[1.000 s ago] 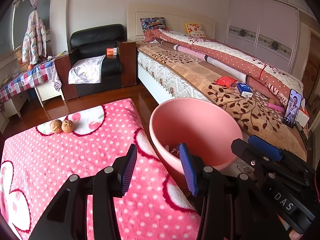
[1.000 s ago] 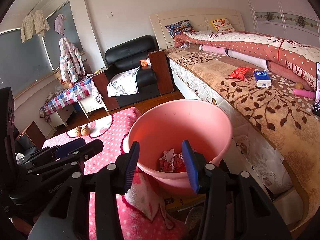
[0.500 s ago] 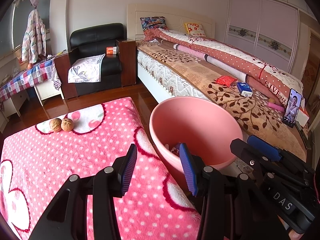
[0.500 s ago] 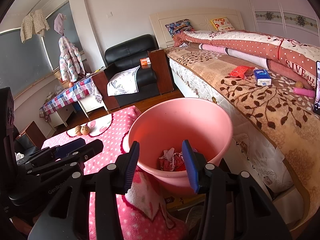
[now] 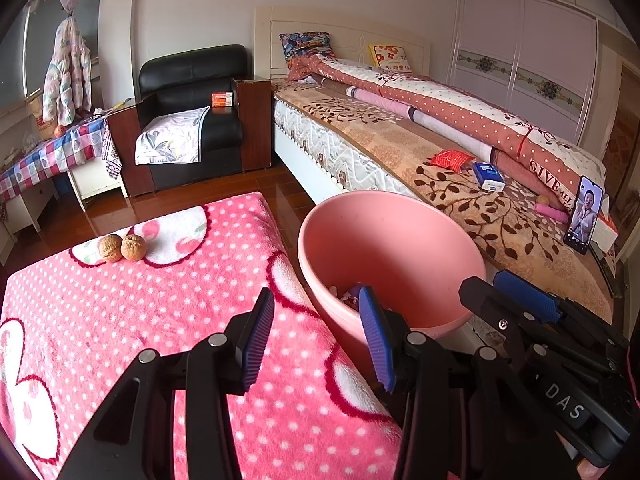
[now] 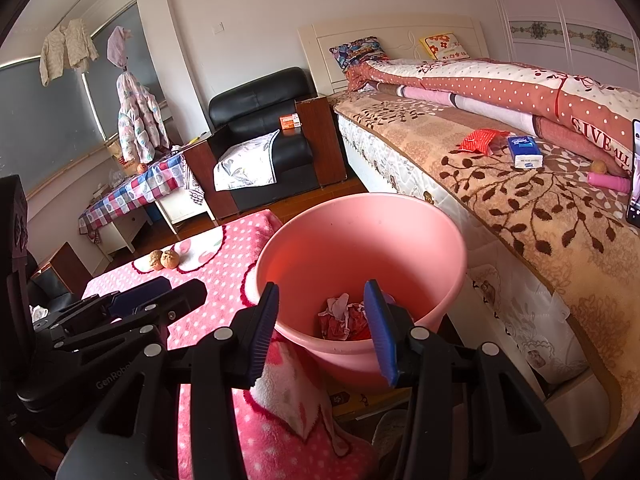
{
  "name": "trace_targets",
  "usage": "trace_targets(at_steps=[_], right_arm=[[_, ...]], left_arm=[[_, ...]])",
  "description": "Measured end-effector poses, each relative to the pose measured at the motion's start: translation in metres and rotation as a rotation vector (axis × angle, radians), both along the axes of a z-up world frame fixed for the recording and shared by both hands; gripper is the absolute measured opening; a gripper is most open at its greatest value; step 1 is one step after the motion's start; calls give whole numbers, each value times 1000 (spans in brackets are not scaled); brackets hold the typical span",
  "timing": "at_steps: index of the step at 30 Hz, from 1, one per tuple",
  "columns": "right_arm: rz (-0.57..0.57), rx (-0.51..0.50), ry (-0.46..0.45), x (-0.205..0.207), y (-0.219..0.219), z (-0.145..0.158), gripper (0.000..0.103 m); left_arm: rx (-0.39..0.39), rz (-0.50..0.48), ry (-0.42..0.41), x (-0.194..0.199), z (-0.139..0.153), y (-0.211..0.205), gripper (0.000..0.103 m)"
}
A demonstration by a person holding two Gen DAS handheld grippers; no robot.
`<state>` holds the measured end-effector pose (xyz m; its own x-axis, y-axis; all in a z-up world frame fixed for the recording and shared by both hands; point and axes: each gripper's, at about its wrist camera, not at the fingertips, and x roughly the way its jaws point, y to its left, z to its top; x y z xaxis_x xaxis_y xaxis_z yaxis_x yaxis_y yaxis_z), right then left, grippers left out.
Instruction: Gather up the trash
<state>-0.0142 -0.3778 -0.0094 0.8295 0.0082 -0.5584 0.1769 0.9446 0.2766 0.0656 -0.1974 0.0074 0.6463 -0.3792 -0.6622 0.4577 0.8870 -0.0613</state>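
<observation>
Hovering over the pink polka-dot fleece blanket, the left gripper has its blue ribbed pads apart with nothing between them. Right gripper likewise: pads apart, empty, aimed down into the round pink plastic bucket.

Crumpled red-and-white wrapper trash lies at the bucket's bottom; in the right wrist view it sits between the two pad tips, well below them, not touched. From the left wrist view only a sliver of it shows behind the near rim.

Bucket stands just beside the blanket's edge, at 3 o'clock from the left gripper, between blanket and bed.

Two brown walnuts touch each other on the blanket's far end, 11 o'clock from the left gripper.

On the bed's leaf-patterned brown cover: a red crinkled packet and a blue-and-white tissue pack just beside it, at 1 o'clock from the bucket. A lit phone stands propped upright further along.
</observation>
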Motion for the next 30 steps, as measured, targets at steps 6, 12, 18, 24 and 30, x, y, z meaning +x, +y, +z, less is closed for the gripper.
trace_targets(at_steps=[6, 12, 18, 24, 30], right_arm=[[1, 0, 0, 1, 0, 0, 45], [2, -1, 2, 0, 0, 1, 45], [1, 0, 3, 0, 0, 1, 45], [3, -1, 4, 0, 1, 0, 45], [3, -2, 5, 0, 2, 0, 45]], left_arm=[[0, 0, 1, 0, 0, 0, 44], [-1, 3, -1, 0, 0, 0, 44], [0, 5, 3, -3, 0, -1, 44], [-3, 4, 5, -2, -1, 0, 44], [-4, 7, 9, -1, -1, 1, 44]])
